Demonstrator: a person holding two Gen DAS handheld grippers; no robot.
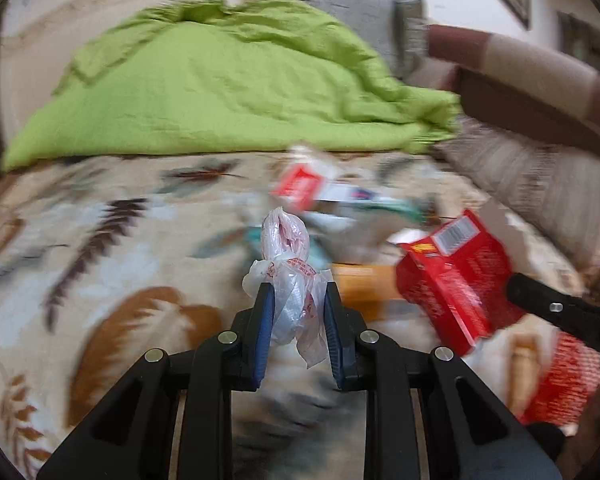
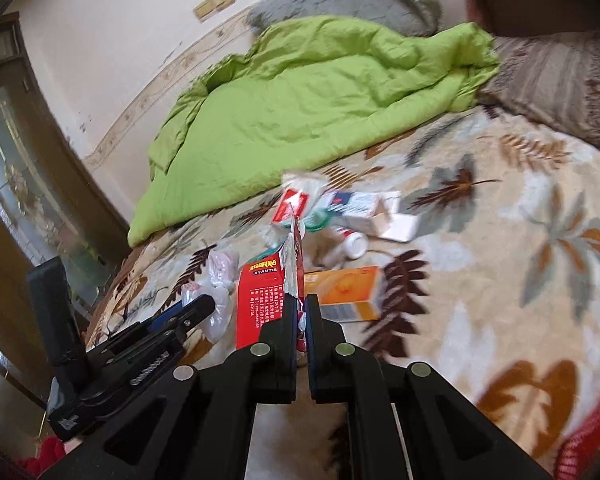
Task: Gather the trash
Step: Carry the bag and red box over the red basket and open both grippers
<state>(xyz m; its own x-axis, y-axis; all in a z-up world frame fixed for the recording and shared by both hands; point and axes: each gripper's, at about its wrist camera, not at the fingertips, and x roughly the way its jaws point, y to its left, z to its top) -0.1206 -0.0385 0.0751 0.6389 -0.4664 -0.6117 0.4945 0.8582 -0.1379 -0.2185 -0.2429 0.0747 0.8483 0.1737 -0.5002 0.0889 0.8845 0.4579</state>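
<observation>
Gripping is seen on both sides: the left gripper (image 1: pixel 296 300) is clamped on a knotted plastic bag (image 1: pixel 290 264), which sticks up between its blue pads (image 1: pixel 265 328), and the right gripper (image 2: pixel 300 312) is pinched shut on the torn flap of a red carton (image 2: pixel 266 296). Ahead of both jaws, an orange box (image 2: pixel 348 292), a white bottle (image 2: pixel 350 244) and other packets are scattered on the leaf-print blanket (image 2: pixel 500 248), before a green quilt (image 2: pixel 300 112).

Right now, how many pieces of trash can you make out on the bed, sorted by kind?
Cardboard boxes: 4, red box held by right tool, orange box, small red-and-white box, white box
Plastic bags: 1, crumpled bag in left tool
Bottles: 1, white bottle
Total: 6
</observation>
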